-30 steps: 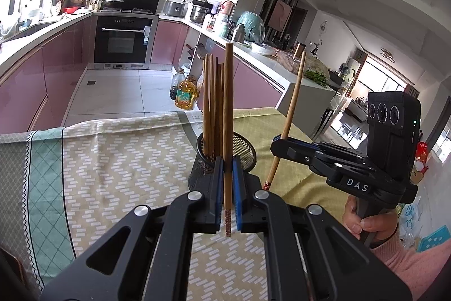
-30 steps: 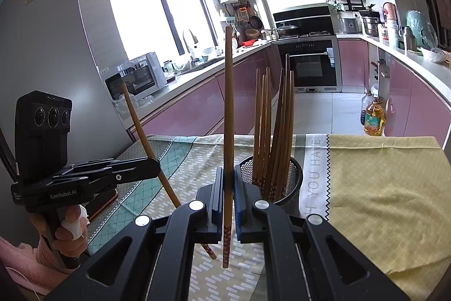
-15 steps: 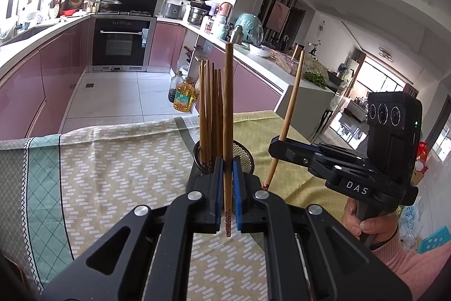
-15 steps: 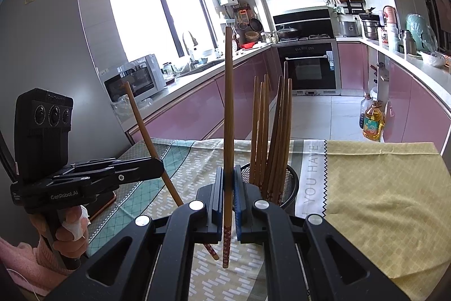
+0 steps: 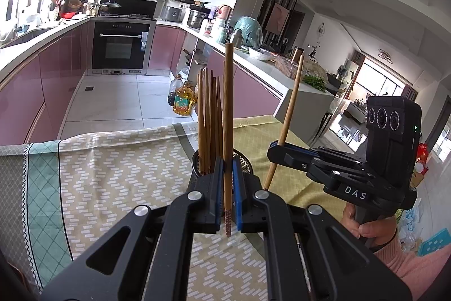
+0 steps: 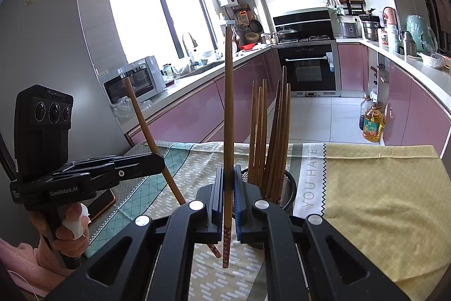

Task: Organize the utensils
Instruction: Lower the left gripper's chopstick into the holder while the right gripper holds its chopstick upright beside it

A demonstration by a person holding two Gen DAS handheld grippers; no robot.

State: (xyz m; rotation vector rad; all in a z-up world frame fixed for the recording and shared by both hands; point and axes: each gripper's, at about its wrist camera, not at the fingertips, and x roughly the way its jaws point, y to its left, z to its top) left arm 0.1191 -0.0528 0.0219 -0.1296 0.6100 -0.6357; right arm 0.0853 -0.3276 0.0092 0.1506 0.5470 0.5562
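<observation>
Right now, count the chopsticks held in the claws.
2: one upright in the left claw, chopstick; one in the right claw, chopstick. More stand in the mesh holder.

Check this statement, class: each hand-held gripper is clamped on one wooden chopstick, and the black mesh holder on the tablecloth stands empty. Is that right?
Not quite: the black mesh holder is not empty; the right wrist view shows a bundle of chopsticks standing in it. The rest holds: the left hand-held gripper and right hand-held gripper each clamp one chopstick.

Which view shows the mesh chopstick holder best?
The right wrist view: the mesh holder shows its rim and side wall right of the right gripper. In the left wrist view, the left gripper hides most of it.
</observation>
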